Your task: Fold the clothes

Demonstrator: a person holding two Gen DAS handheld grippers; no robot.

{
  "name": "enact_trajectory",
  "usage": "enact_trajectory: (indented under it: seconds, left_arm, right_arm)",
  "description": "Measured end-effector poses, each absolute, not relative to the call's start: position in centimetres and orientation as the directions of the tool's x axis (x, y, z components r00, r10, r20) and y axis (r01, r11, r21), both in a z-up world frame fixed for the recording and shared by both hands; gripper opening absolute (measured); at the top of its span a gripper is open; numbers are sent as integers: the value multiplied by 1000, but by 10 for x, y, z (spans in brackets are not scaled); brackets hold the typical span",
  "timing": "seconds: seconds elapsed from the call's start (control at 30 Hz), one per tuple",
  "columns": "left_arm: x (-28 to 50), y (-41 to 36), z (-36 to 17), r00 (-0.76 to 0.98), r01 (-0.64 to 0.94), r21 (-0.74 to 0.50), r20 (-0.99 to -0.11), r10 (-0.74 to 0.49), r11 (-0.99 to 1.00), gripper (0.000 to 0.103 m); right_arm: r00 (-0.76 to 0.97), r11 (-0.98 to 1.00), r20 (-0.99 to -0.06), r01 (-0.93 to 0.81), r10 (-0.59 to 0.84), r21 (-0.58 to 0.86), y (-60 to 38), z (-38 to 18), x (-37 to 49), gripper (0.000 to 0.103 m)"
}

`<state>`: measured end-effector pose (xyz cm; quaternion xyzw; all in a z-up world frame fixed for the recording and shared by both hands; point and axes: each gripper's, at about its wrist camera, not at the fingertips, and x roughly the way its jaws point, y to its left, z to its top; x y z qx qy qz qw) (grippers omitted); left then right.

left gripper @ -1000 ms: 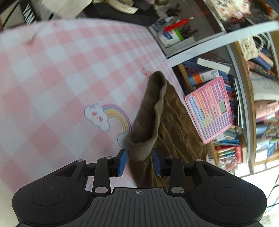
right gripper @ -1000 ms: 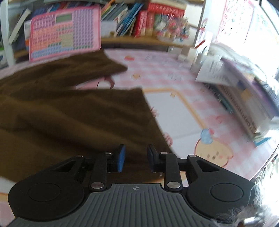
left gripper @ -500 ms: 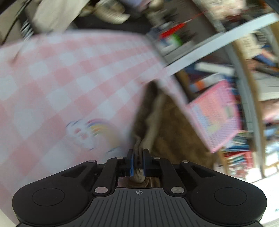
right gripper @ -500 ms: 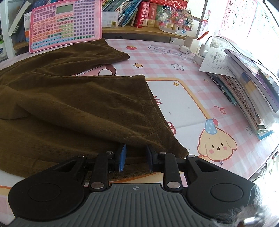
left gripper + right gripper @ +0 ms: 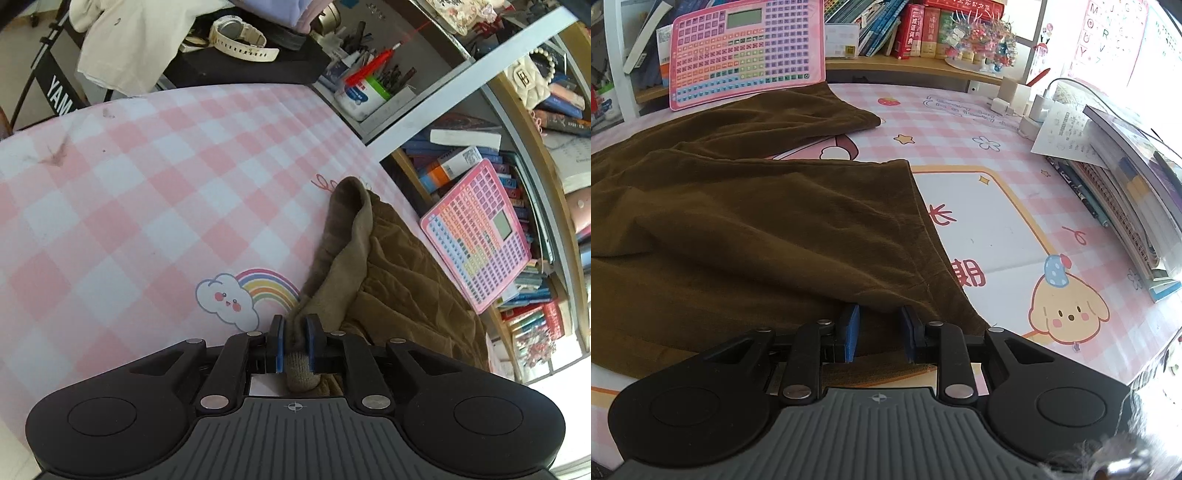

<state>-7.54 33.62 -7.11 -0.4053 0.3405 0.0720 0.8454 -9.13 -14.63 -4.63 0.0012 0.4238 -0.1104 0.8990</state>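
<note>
Brown corduroy trousers [image 5: 746, 221] lie spread on the pink checked table mat [image 5: 997, 206], with both legs reaching toward the shelf. My left gripper [image 5: 294, 332] is shut on the trousers' lighter ribbed waistband [image 5: 343, 258], which rises folded in front of it. My right gripper [image 5: 880, 325] is open, its blue pads on either side of the hem edge of the near trouser leg, low over the mat.
A pink keypad toy [image 5: 746, 51] leans against the bookshelf [image 5: 908, 33] behind the trousers. Stacked books and notebooks [image 5: 1126, 177] line the mat's right side. A pen holder [image 5: 365, 92] and a watch [image 5: 240, 37] sit beyond the mat's far edge.
My left gripper closed on the waistband and lifted it slightly. My right gripper moved forward to the trouser leg's hem and stayed open.
</note>
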Motion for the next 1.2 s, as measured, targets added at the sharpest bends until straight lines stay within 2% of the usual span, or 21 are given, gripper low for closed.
enact_trajectory:
  seconds: [0.17, 0.3, 0.47, 0.57, 0.8, 0.83, 0.93, 1.13, 1.2]
  left_arm:
    - [-77, 338, -63, 749, -393, -604, -647, -139, 694, 17]
    - [-82, 339, -48, 751, -405, -524, -658, -54, 749, 18]
    - [-85, 332, -20, 784, -332, -438, -621, -14, 836, 20]
    - [-81, 315, -7, 796, -264, -380, -605, -23, 887, 31]
    - [-72, 269, 5, 781, -101, -272, -617, -93, 957, 35]
    - [-70, 263, 4, 776, -83, -254, -623, -98, 963, 37]
    - [-68, 247, 3, 763, -40, -200, -639, -99, 979, 55]
    - [-66, 222, 0, 743, 42, -134, -658, -121, 990, 70]
    - [-64, 214, 0, 735, 66, -120, -665, -130, 991, 77]
  right_arm:
    - [625, 976, -755, 198, -196, -90, -147, -48, -92, 23]
    - [628, 976, -752, 199, -198, -91, -146, -48, -93, 23]
    - [626, 975, -755, 204, -196, -83, -146, -48, -93, 23]
    - [625, 974, -756, 212, -194, -75, -147, -47, -94, 23]
    - [648, 973, -741, 229, -174, -28, -145, -34, -106, 28]
    - [655, 973, -737, 231, -169, -19, -145, -31, -108, 28]
    - [665, 972, -729, 234, -161, -1, -143, -24, -114, 32]
    - [668, 969, -727, 247, -160, 14, -142, -16, -124, 46]
    - [663, 967, -729, 255, -169, 8, -142, -15, -127, 53]
